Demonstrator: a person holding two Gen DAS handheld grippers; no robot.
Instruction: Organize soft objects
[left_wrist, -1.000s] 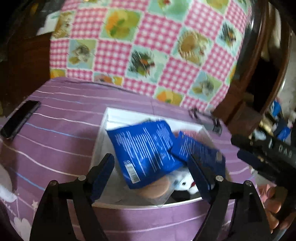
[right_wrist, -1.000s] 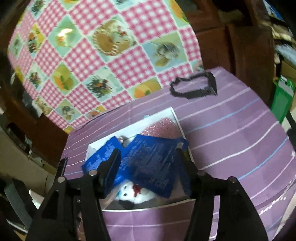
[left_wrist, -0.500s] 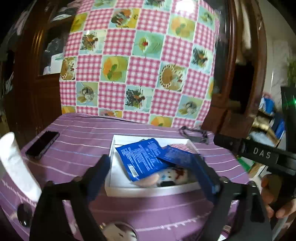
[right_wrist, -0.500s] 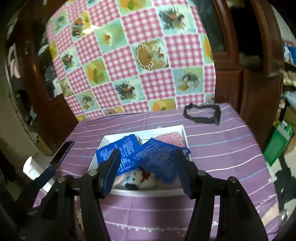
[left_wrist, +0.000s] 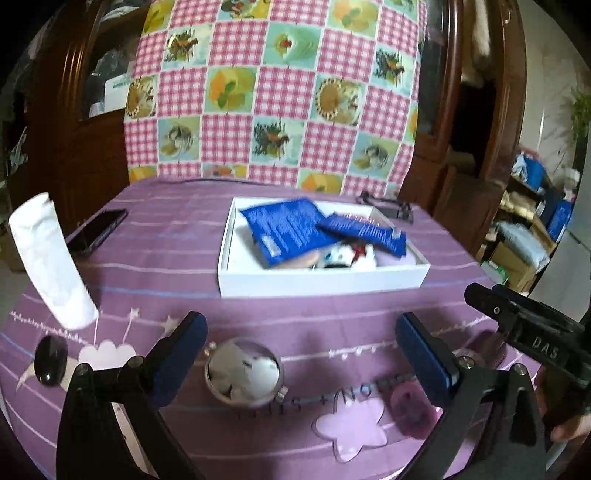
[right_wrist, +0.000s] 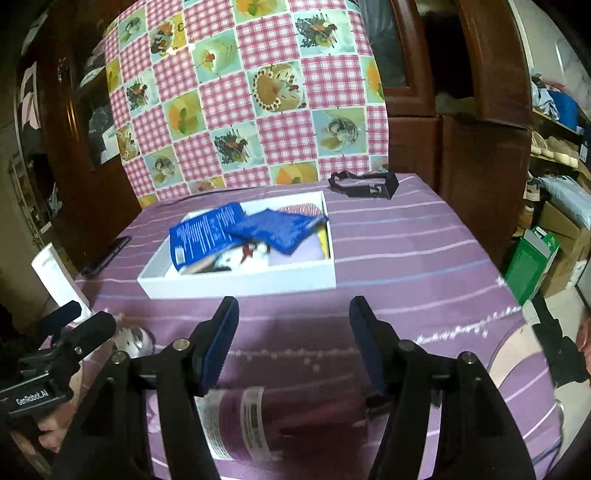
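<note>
**A:** Where do the soft things lie?

**B:** In the white box (left_wrist: 321, 282) at the middle of the bench (left_wrist: 166, 258), which wears a purple striped cloth. 2 blue packets (left_wrist: 286, 227) lean across each other on top, and a small white plush toy (left_wrist: 349, 254) peeks out beneath them, against the near wall of the box. In the right wrist view the same box (right_wrist: 258, 284) sits ahead, blue packets (right_wrist: 207, 232) overlapping inside.

**A:** And the 2 tools?

**B:** The left tool (left_wrist: 301, 354) stands at its widest, nothing between its blue pads, held over the near edge of the bench and well apart from the box. The right tool (right_wrist: 293, 339) is about half spread and its jaws are opening; the gap is empty too. It hangs over a purple labelled bottle (right_wrist: 236, 424) lying on its side on the cloth.

**A:** What else is on the bench?

**B:** A white roll (left_wrist: 50, 262) stands tilted at the left, a dark phone (left_wrist: 98, 230) lies just beyond it, and a round metal tin (left_wrist: 243, 373) holding white bits sits between the left tool's fingers in the picture, lower down on the cloth. A black strap (right_wrist: 364, 184) lies at the far edge, behind the box. A pink checked cloth (left_wrist: 273, 92) with food pictures hangs behind.
</note>
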